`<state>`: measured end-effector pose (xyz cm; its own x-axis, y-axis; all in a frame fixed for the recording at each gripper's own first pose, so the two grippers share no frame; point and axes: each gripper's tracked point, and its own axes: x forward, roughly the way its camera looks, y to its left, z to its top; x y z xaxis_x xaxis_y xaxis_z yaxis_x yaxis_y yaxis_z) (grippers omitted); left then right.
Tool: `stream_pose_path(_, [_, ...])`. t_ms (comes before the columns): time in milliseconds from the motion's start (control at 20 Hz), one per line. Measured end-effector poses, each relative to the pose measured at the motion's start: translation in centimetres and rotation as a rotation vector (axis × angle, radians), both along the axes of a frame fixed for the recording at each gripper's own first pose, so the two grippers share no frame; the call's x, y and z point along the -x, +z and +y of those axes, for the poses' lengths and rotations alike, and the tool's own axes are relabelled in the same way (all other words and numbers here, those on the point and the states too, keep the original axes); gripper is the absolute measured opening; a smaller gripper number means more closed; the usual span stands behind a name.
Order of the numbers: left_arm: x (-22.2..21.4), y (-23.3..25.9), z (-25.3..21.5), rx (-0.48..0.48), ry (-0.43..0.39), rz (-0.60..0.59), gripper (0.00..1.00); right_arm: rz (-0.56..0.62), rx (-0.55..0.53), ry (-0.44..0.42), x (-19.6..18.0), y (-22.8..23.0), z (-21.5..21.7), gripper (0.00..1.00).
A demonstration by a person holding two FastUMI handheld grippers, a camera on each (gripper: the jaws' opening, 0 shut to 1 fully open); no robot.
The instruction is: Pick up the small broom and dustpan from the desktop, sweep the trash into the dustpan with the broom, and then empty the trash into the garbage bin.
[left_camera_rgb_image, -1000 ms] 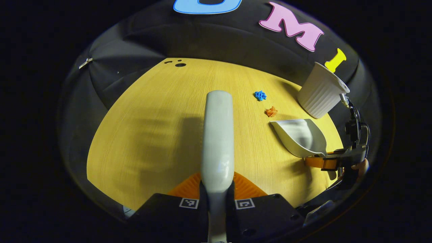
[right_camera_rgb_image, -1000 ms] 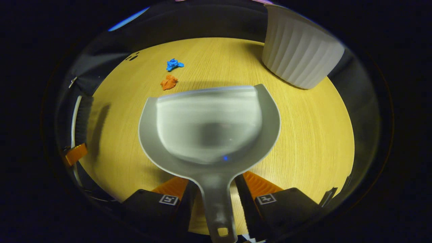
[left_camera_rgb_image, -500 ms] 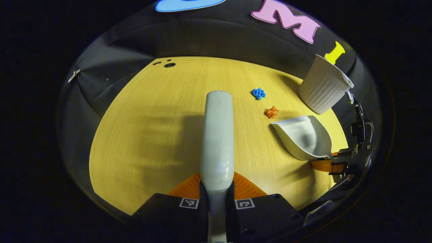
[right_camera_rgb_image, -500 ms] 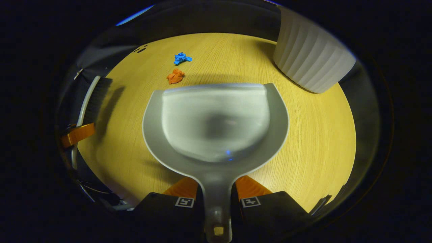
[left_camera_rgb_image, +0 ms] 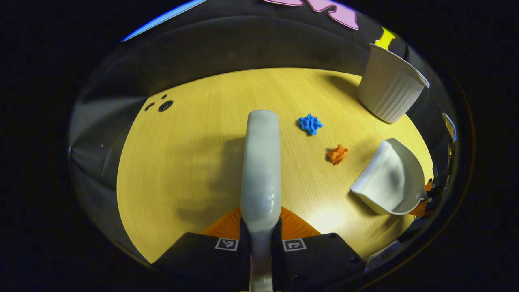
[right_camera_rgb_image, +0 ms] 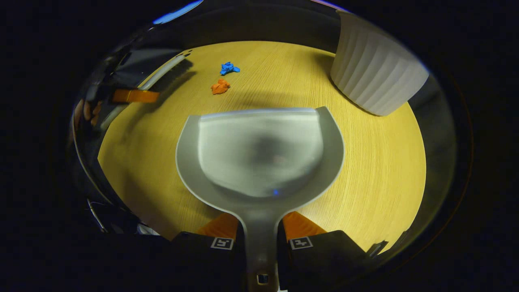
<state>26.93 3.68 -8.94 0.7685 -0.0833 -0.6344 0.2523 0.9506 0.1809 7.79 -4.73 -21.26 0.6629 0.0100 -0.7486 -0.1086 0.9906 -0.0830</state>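
Note:
In the left gripper view my left gripper (left_camera_rgb_image: 260, 237) is shut on the handle of the small pale broom (left_camera_rgb_image: 260, 162), which points forward over the wooden desktop (left_camera_rgb_image: 190, 154). A blue scrap (left_camera_rgb_image: 309, 123) and an orange scrap (left_camera_rgb_image: 337, 154) lie to its right. In the right gripper view my right gripper (right_camera_rgb_image: 260, 243) is shut on the handle of the grey dustpan (right_camera_rgb_image: 259, 150), held above the desk with its open lip facing the scraps (right_camera_rgb_image: 220, 86). The dustpan (left_camera_rgb_image: 389, 178) is tilted at the right of the left gripper view. The broom (right_camera_rgb_image: 162, 75) and left gripper (right_camera_rgb_image: 134, 95) show far left.
A white ribbed garbage bin (right_camera_rgb_image: 375, 77) stands at the desk's far right corner, also the bin (left_camera_rgb_image: 390, 90) in the left gripper view. Small holes (left_camera_rgb_image: 164, 106) mark the desk's far left. The booth's black cloth wall runs behind the desk.
The left gripper with the broom has moved forward toward the far side, bringing the scraps closer. The dustpan has tilted and drawn back slightly from the orange scrap.

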Motion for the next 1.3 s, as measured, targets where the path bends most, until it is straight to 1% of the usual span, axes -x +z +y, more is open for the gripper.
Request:
stream_pose_path(50, [-1.2,0.2,-0.5,-0.015,-0.023,0.001,0.25,0.001,0.000,0.006,0.2,0.0,0.0,0.35])
stream_pose_path(100, [-2.3,0.4,-1.0,-0.035,-0.043,0.002,0.25,0.001,0.005,0.012,0.3,-0.1,-0.1,0.39])
stream_pose_path(150, [-3.2,0.3,-1.4,-0.056,-0.059,0.005,0.25,0.000,0.015,0.016,0.5,-0.2,-0.1,0.39])
stream_pose_path(200, [-4.1,0.3,-1.9,-0.077,-0.077,0.011,0.24,-0.001,0.022,0.022,0.4,-0.2,-0.2,0.35])
stream_pose_path(250, [-4.9,0.0,-2.4,-0.098,-0.099,0.018,0.25,-0.002,0.023,0.028,0.4,-0.2,-0.1,0.35])
stream_pose_path(300, [-5.4,0.0,-3.0,-0.120,-0.123,0.026,0.24,-0.003,0.021,0.032,0.5,-0.2,0.1,0.35])
stream_pose_path(350, [-5.9,0.0,-3.6,-0.139,-0.147,0.032,0.25,-0.002,0.021,0.036,0.5,-0.2,0.2,0.35])
stream_pose_path(400, [-6.1,-0.1,-4.2,-0.154,-0.173,0.037,0.25,-0.001,0.023,0.043,0.5,-0.3,0.3,0.35])
stream_pose_path(500, [-6.5,0.2,-5.8,-0.170,-0.234,0.039,0.25,0.006,0.036,0.063,0.6,-0.5,0.3,0.35])
stream_pose_path(550, [-6.4,0.2,-6.6,-0.172,-0.265,0.048,0.27,0.008,0.043,0.073,0.6,-0.4,0.2,0.35])
stream_pose_path(600, [-6.0,0.0,-7.2,-0.174,-0.291,0.062,0.24,0.007,0.046,0.078,0.7,-0.5,0.1,0.39])
stream_pose_path(650, [-5.6,-0.1,-8.0,-0.170,-0.314,0.076,0.26,0.008,0.046,0.081,0.7,-0.6,0.0,0.35])
stream_pose_path(700, [-5.1,-0.5,-8.9,-0.163,-0.344,0.093,0.27,0.008,0.045,0.083,0.6,-0.6,0.0,0.35])
stream_pose_path(1000, [-0.5,-3.2,-13.1,-0.166,-0.530,0.194,0.26,-0.003,0.063,0.113,0.5,-0.8,-0.2,0.35])
stream_pose_path(1100, [1.2,-3.5,-14.4,-0.144,-0.586,0.234,0.26,-0.012,0.067,0.125,0.5,-1.2,-0.4,0.35])
stream_pose_path(1200, [3.3,-3.6,-15.6,-0.127,-0.635,0.270,0.26,-0.016,0.073,0.134,0.3,-1.3,-0.6,0.35])
stream_pose_path(1250, [4.1,-3.8,-16.0,-0.124,-0.653,0.287,0.24,-0.016,0.073,0.135,0.4,-1.4,-0.7,0.35])
stream_pose_path(1300, [4.8,-3.9,-16.2,-0.123,-0.673,0.304,0.26,-0.018,0.073,0.137,0.3,-1.4,-0.7,0.35])
